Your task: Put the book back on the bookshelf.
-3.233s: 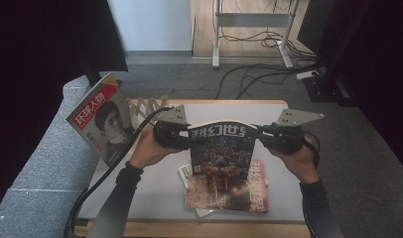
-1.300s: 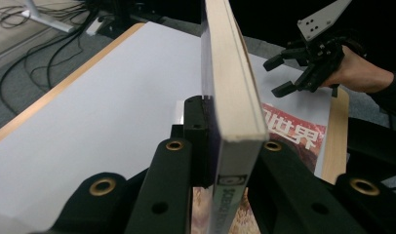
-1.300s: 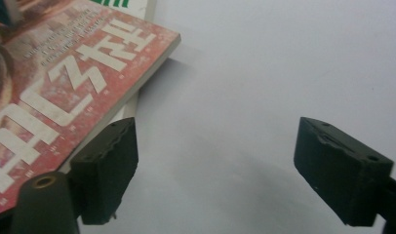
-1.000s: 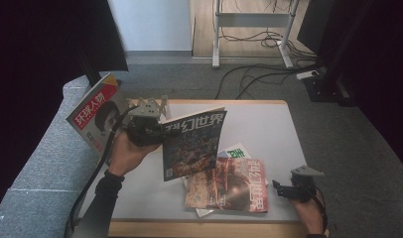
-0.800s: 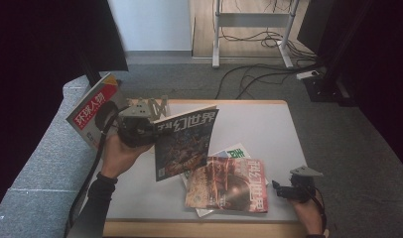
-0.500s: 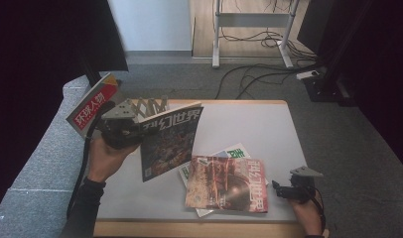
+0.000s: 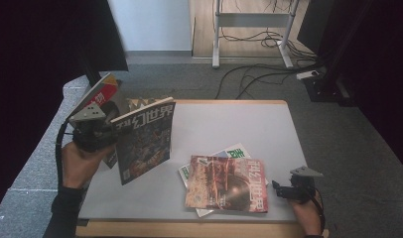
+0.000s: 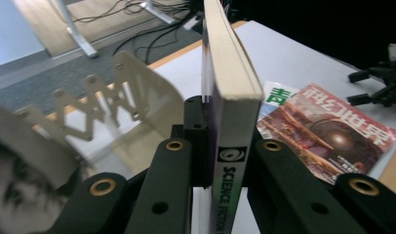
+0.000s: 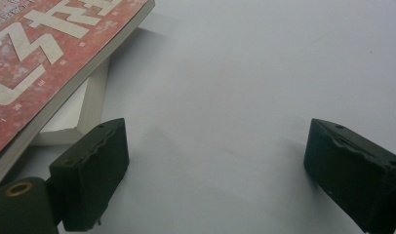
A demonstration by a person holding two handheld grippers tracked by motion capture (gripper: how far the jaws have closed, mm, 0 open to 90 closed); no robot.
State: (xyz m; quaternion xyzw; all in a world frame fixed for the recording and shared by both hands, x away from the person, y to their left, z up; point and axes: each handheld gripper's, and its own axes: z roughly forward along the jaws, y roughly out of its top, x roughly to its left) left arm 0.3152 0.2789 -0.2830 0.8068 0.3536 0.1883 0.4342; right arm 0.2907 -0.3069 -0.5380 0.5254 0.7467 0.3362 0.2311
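Observation:
My left gripper point(image 7: 101, 133) is shut on the spine edge of a dark blue magazine point(image 7: 142, 139) and holds it upright over the table's left side. In the left gripper view the magazine's spine point(image 8: 230, 97) stands pinched where the left gripper point(image 8: 220, 141) closes, just in front of a pale metal rack point(image 8: 132, 92). A red magazine point(image 7: 227, 183) lies flat at the front, on top of a green-lettered one point(image 7: 234, 150). My right gripper point(image 7: 284, 190) rests open by the stack's right edge. The right gripper point(image 9: 220, 170) has bare table between its jaws and the red magazine point(image 9: 54, 44) to its left.
The zigzag rack point(image 7: 140, 102) stands at the table's back left corner, and a red-covered magazine point(image 7: 102, 91) leans in it. The grey table point(image 7: 239, 124) has a wooden front edge. Cables and a desk frame point(image 7: 249, 34) lie on the floor beyond.
My left gripper has carried the blue magazine leftward and a little back, towards the rack. The right gripper has stayed at the front right, open.

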